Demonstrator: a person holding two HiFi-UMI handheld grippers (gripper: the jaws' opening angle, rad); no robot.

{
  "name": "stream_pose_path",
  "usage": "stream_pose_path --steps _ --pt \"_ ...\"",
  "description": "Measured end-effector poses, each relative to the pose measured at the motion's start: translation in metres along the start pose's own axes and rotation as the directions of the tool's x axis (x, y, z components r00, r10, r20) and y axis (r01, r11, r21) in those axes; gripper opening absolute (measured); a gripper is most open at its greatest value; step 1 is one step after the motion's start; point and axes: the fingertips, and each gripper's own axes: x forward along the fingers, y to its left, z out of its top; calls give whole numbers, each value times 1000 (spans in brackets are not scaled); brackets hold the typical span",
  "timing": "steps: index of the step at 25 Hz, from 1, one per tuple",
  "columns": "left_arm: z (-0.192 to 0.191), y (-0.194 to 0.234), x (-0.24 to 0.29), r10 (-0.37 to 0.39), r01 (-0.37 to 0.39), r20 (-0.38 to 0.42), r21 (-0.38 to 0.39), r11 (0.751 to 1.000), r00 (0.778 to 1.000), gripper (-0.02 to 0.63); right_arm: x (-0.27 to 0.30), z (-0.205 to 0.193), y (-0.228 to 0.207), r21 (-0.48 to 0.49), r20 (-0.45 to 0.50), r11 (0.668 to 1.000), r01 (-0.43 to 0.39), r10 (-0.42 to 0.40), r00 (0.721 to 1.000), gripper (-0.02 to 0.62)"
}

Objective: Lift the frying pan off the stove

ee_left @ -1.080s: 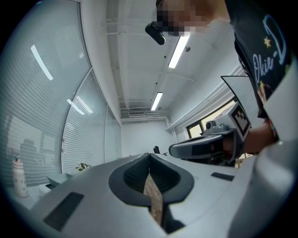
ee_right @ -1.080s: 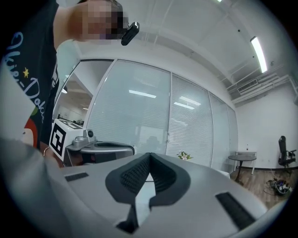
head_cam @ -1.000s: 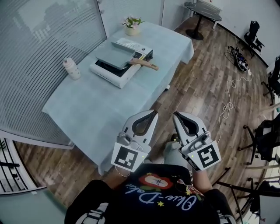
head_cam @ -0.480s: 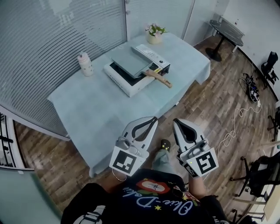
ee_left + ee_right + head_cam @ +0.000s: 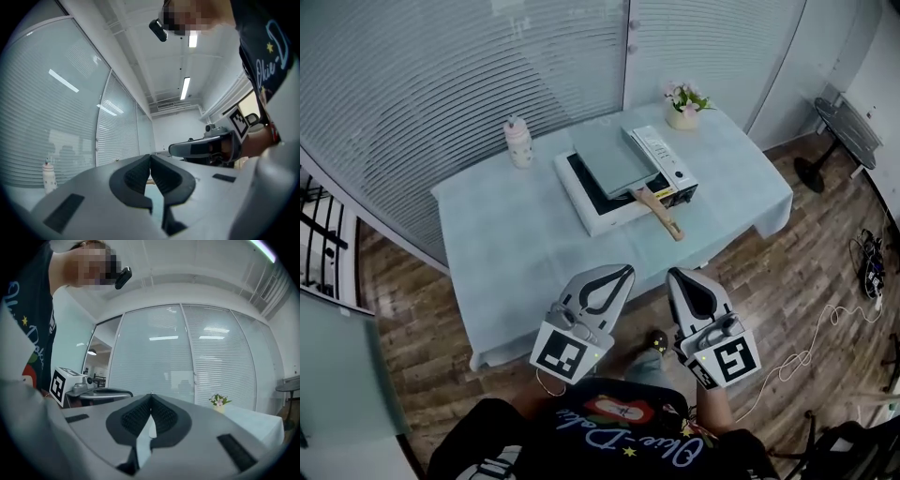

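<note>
A square grey frying pan (image 5: 612,157) with a wooden handle (image 5: 662,214) rests on a white stove (image 5: 591,199) at the far side of a table (image 5: 506,253) covered in pale blue cloth. The handle sticks out over the stove's front right corner. My left gripper (image 5: 625,270) and right gripper (image 5: 678,275) are held close to my body, well short of the table's near edge, both shut and empty. In the left gripper view the shut tips (image 5: 150,156) point up at the ceiling. The right gripper view shows its tips (image 5: 151,395) closed too.
A white bottle (image 5: 518,143) stands on the table left of the stove. A small flower pot (image 5: 682,111) sits behind the stove at the far right. Slatted blinds (image 5: 469,75) back the table. A round side table (image 5: 848,122) and cables (image 5: 825,328) are on the wooden floor to the right.
The head view has swung round: the table and stove have shifted rightward and nearer the middle of the picture. Both grippers stay shut and close to the body.
</note>
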Motion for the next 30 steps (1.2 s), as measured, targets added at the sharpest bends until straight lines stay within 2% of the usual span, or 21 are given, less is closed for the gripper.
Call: stream_pose_path --steps 13,19,25,30 --pt "-6 -16 66 176 -172 -50 72 982 983 5 -5 -9 -71 34 27 982 -187 186 982 0" --pt "-10 -20 82 262 -261 -59 37 965 963 5 -11 -15 -91 51 39 961 -271 269 962 0" --pt "-23 -21 90 325 -324 -72 20 946 943 5 -13 -24 -109 55 41 947 -315 313 949 0" --pt "-27 -22 82 361 -359 -78 39 933 929 5 -11 -31 -110 72 37 938 -339 337 941 0"
